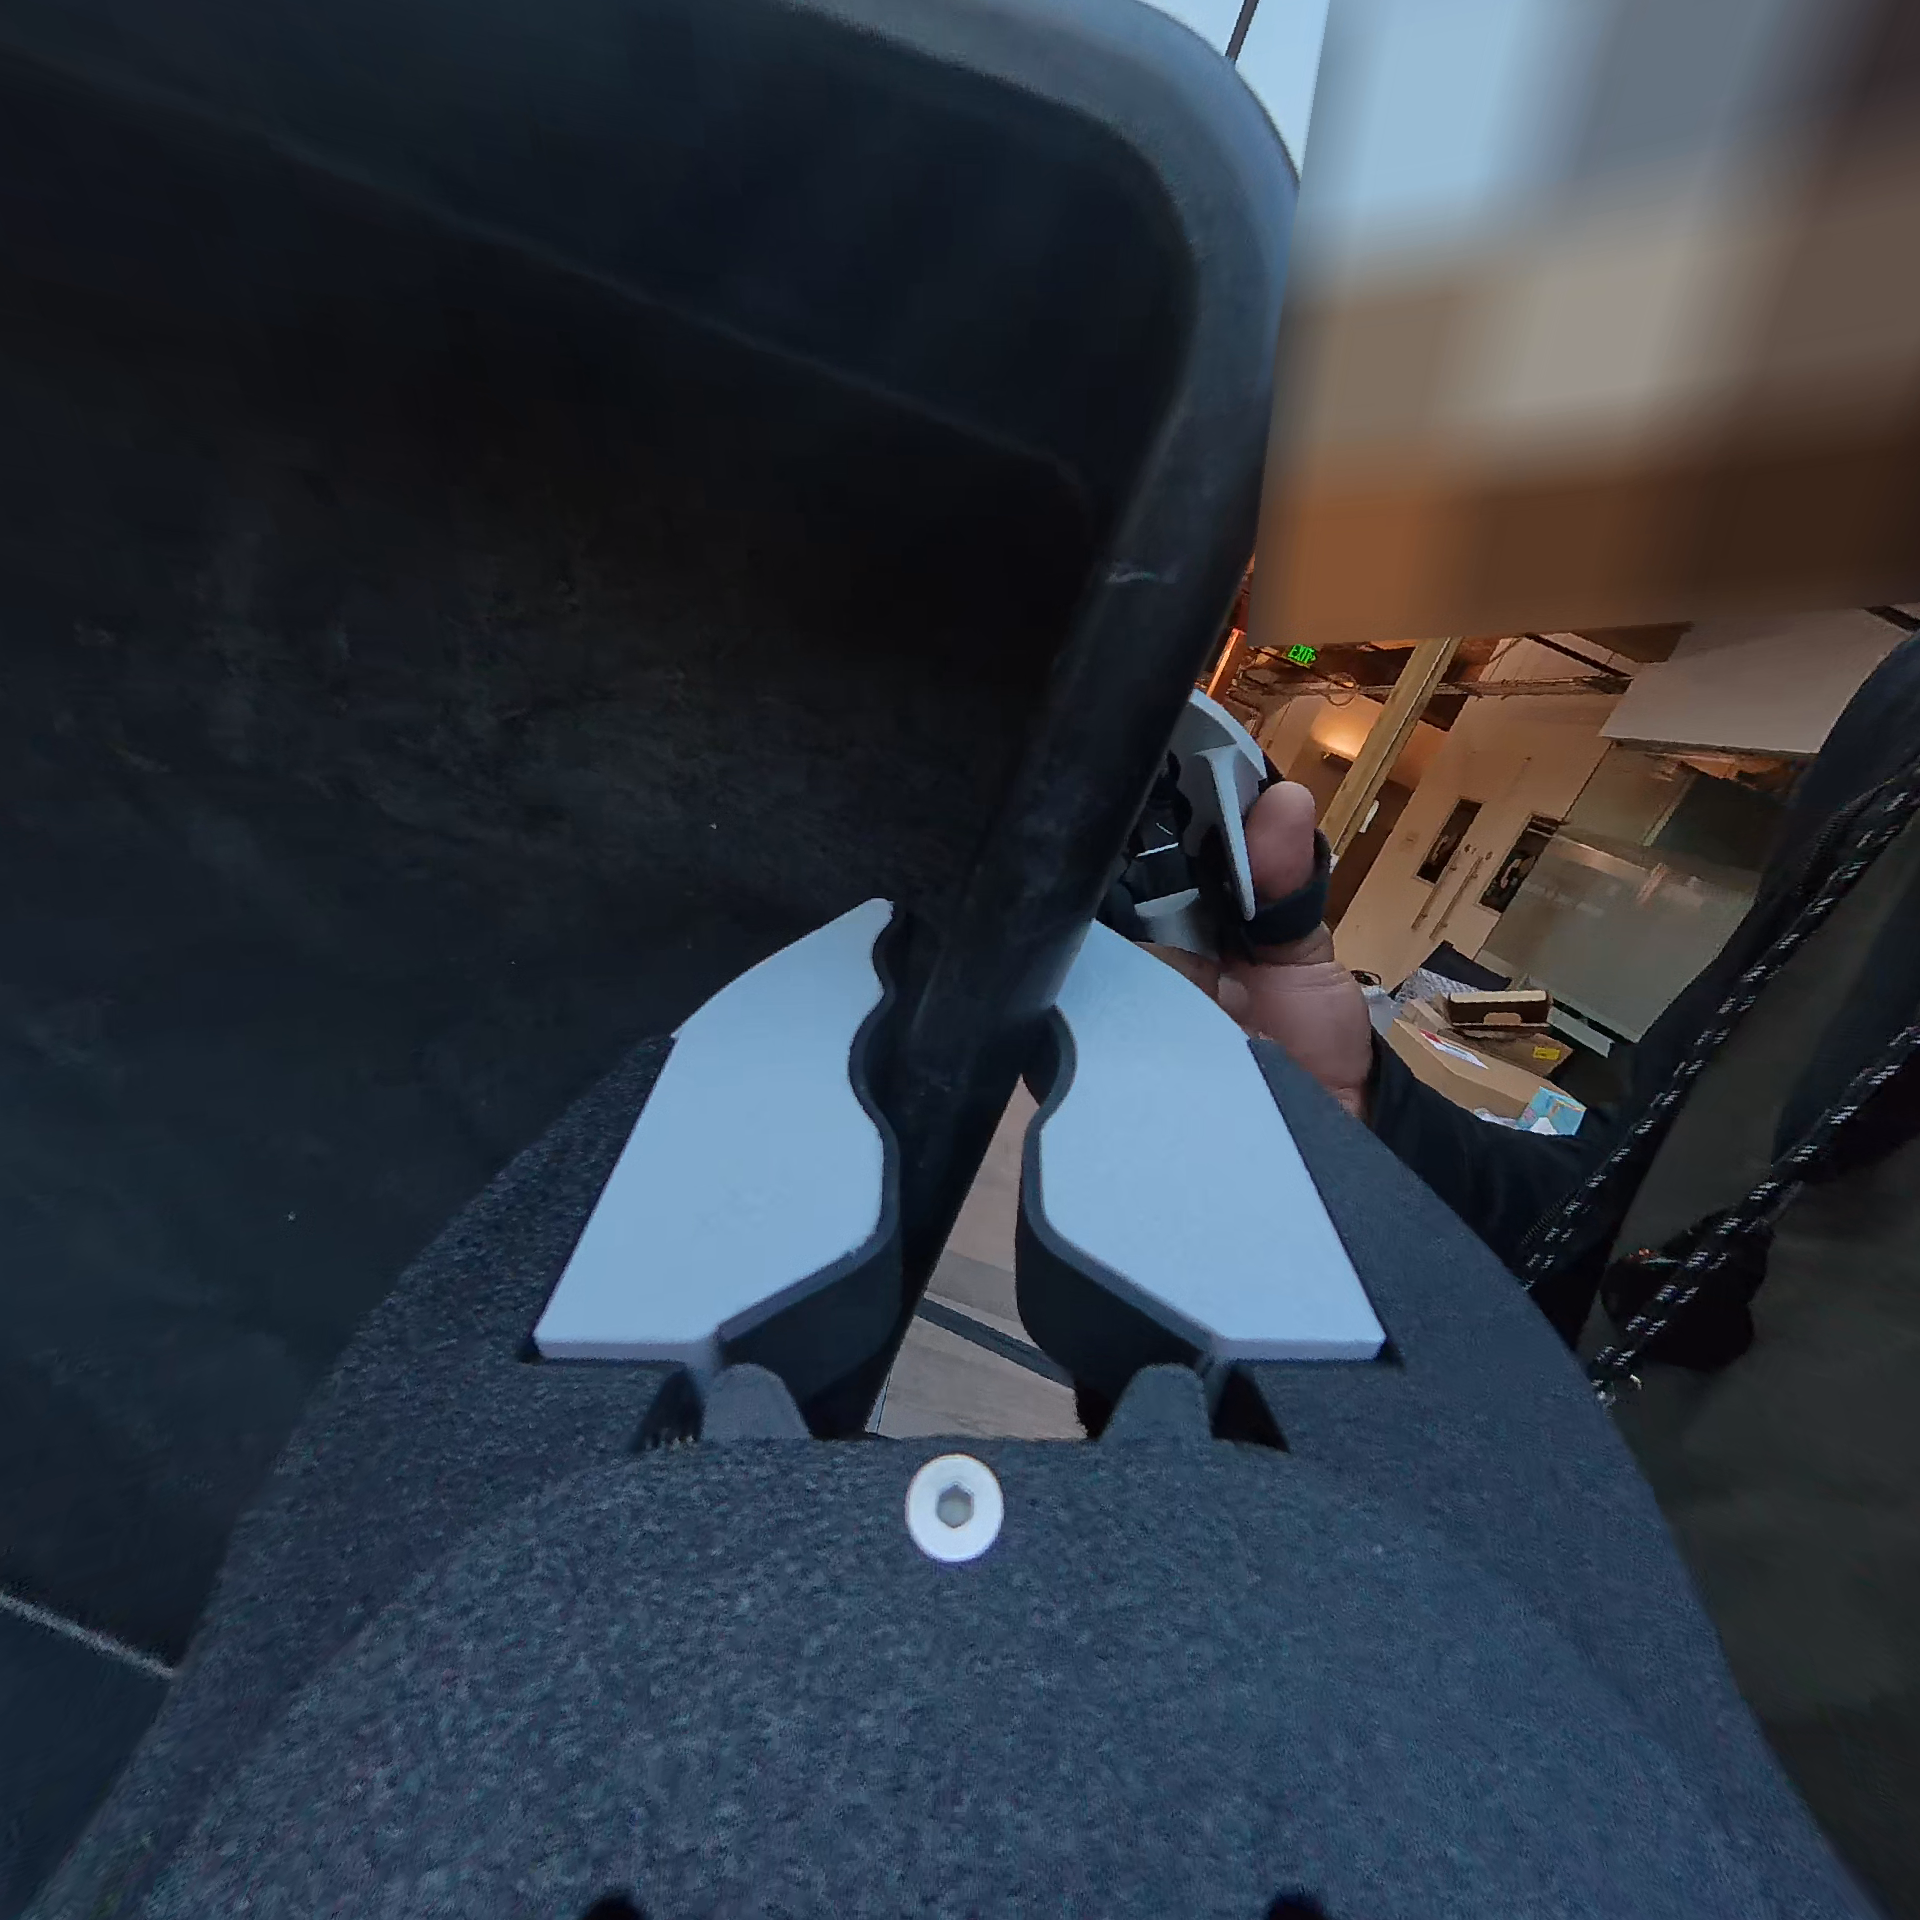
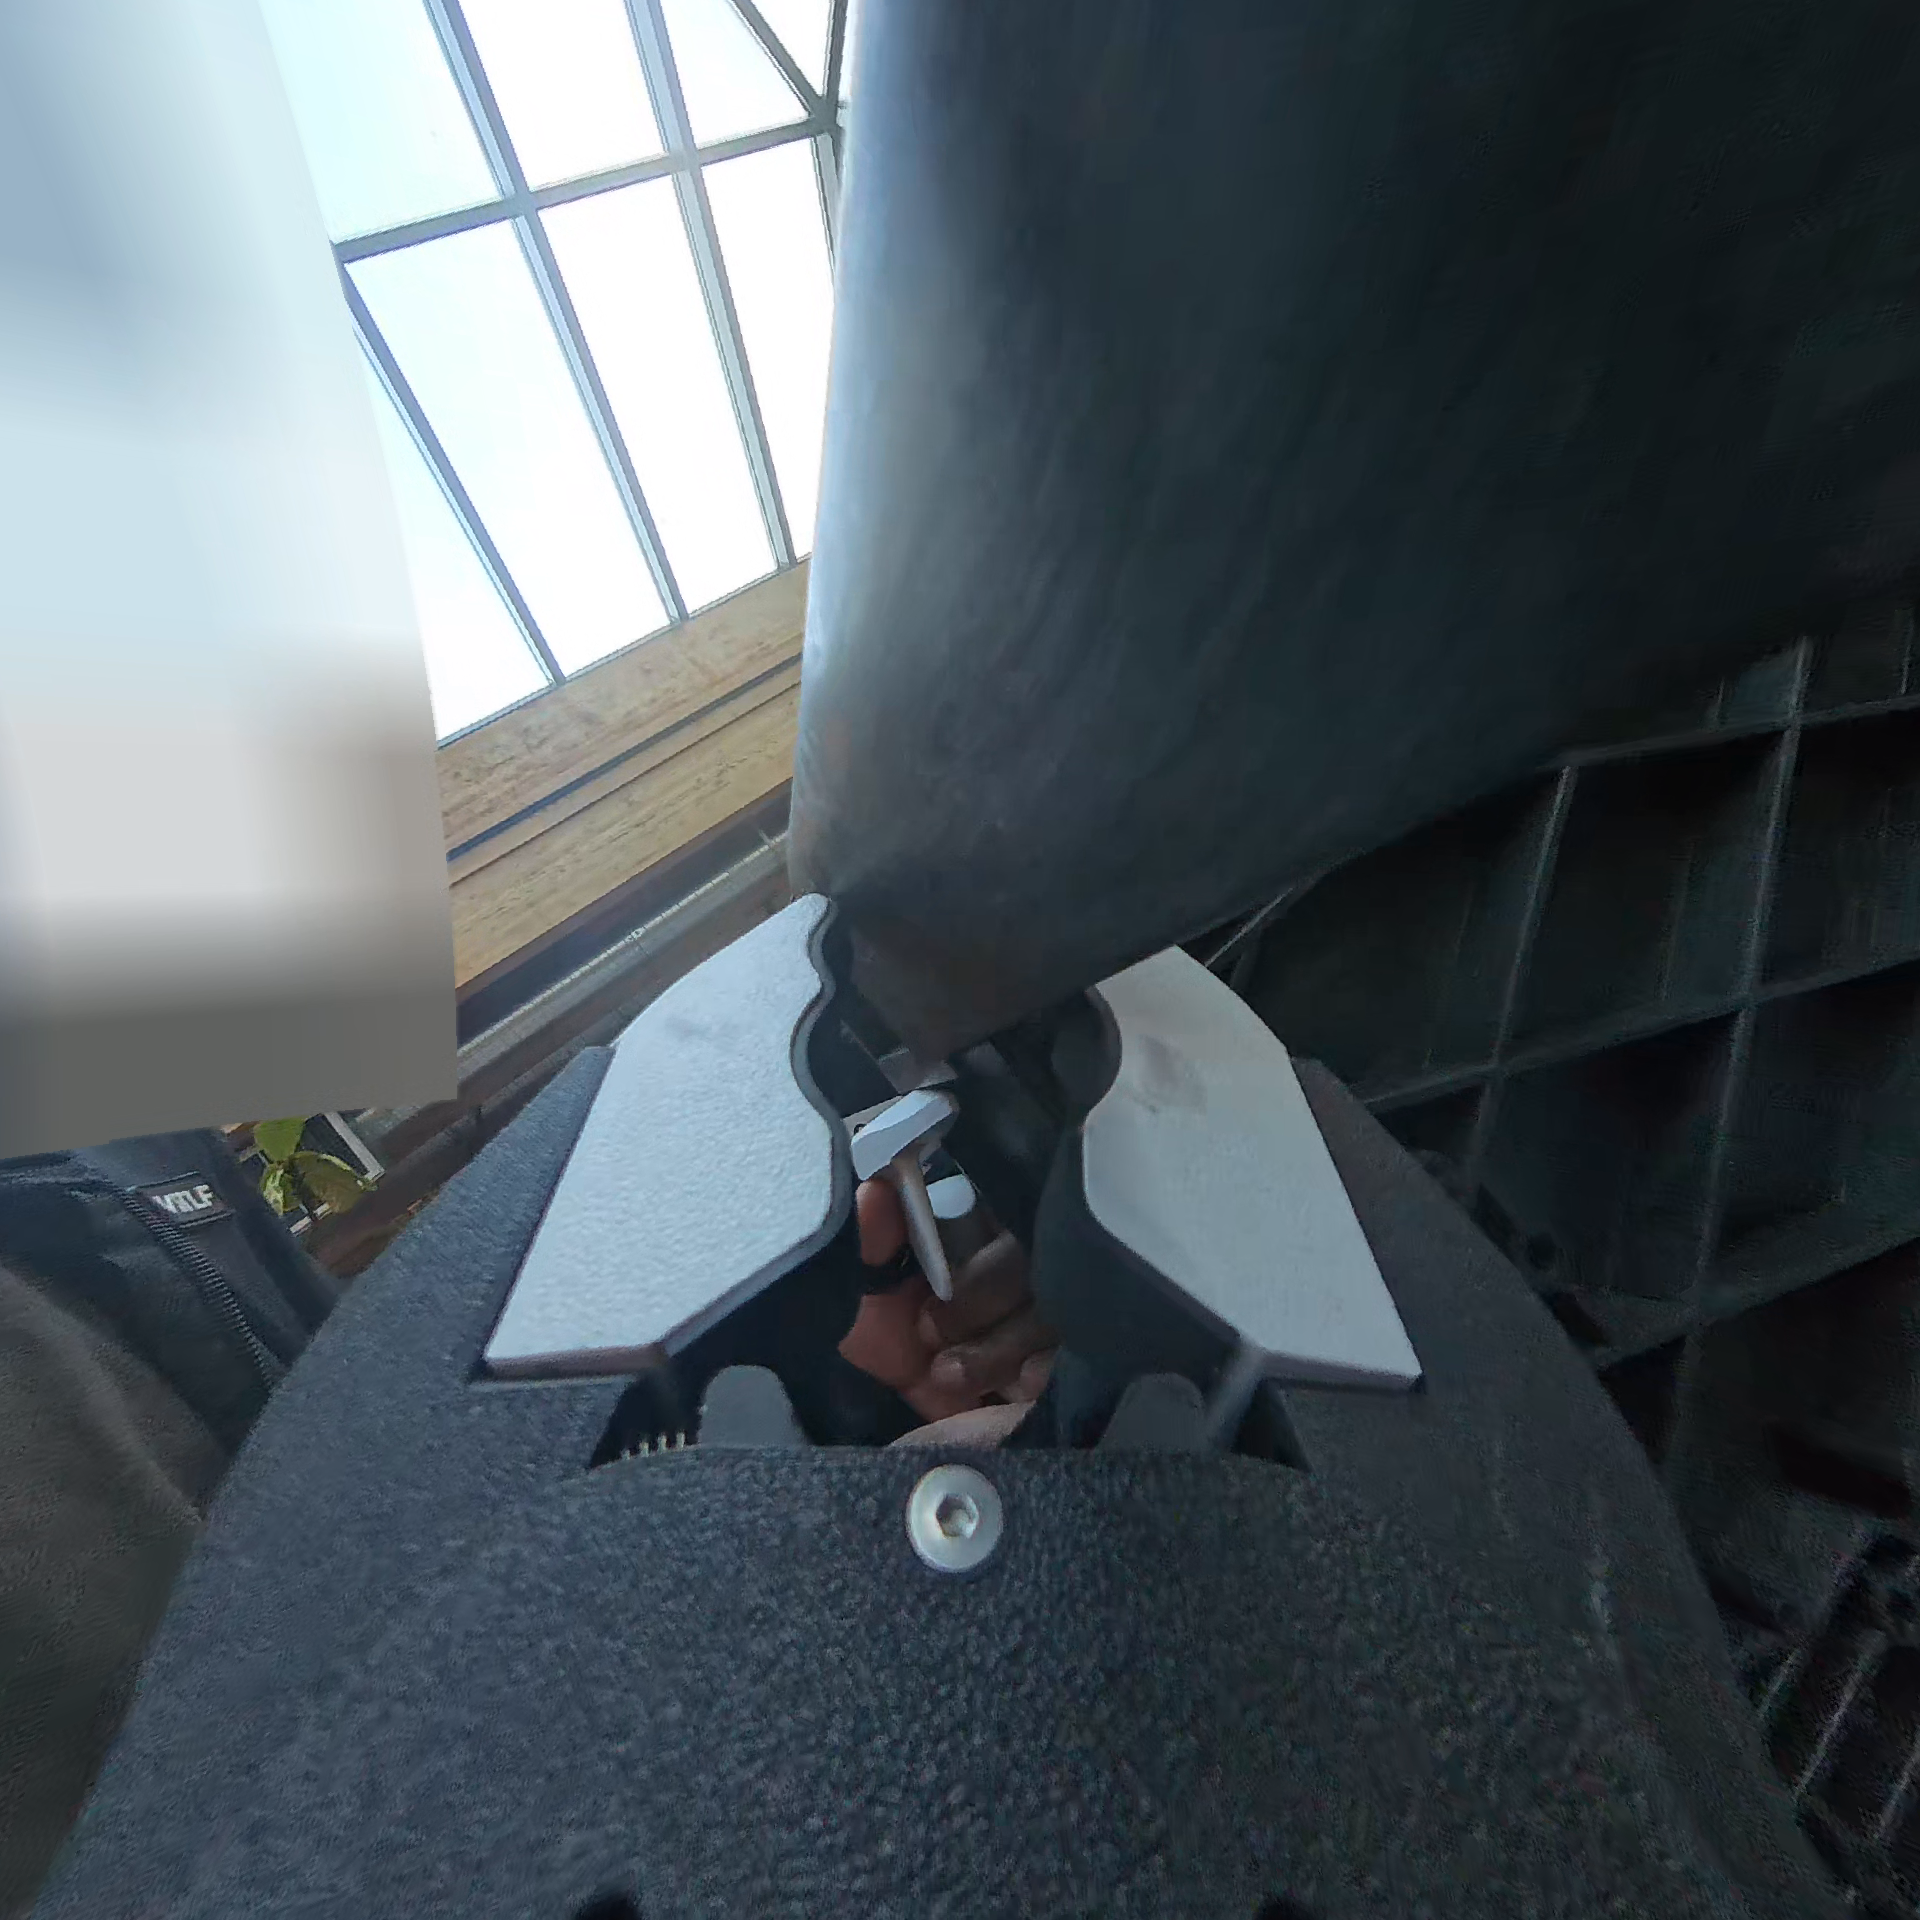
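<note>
A large black plastic tub (image 1: 520,623) fills the left wrist view, with its inside facing the camera. My left gripper (image 1: 977,997) is shut on its thick rim (image 1: 1174,520). Behind the rim, the right gripper (image 1: 1216,831) and the hand (image 1: 1288,997) that holds it show. In the right wrist view, the tub's smooth outer wall (image 2: 1299,468) and its ribbed underside (image 2: 1662,987) loom above. My right gripper (image 2: 987,987) is shut on the tub's edge. The left gripper (image 2: 904,1143) and a hand (image 2: 956,1340) show between its fingers.
Both cameras tilt upward. A person in a dark jacket with a cord (image 1: 1766,1039) stands close on the right. Cardboard boxes (image 1: 1475,1049) lie farther back. A skylight (image 2: 582,364), a wooden beam (image 2: 623,748) and a green plant (image 2: 301,1164) show in the right wrist view.
</note>
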Demonstrator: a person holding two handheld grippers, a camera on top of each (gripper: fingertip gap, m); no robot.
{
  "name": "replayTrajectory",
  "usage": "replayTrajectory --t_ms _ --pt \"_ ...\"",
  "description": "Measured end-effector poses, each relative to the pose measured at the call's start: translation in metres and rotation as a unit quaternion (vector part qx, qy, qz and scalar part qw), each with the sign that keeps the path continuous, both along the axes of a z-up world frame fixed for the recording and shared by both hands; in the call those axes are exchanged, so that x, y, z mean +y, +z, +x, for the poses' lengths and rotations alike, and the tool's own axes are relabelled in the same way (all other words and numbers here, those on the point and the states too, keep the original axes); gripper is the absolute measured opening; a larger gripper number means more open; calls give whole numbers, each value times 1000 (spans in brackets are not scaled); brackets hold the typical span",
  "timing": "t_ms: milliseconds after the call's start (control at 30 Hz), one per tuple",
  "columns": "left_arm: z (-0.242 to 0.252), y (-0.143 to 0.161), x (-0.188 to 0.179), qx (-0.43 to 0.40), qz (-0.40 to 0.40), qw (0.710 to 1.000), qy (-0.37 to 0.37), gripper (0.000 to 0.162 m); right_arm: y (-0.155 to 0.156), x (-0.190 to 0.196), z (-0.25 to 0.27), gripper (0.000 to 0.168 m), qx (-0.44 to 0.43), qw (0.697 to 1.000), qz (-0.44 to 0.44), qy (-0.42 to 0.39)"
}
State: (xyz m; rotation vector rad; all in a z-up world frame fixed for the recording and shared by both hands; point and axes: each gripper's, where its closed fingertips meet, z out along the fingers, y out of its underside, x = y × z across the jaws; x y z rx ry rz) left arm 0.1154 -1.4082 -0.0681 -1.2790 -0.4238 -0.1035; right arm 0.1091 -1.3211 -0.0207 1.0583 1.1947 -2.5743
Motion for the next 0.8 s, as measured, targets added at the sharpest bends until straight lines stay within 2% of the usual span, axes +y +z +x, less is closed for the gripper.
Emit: replayTrajectory --t_ms 500,800 --pt "-2 9 -8 -3 2 1000 2 18 -4 -2 -6 44 12 1000 19 -16" --pt "-1 11 0 -3 0 1000 -1 18 -2 -6 -8 43 26 999 22 1"
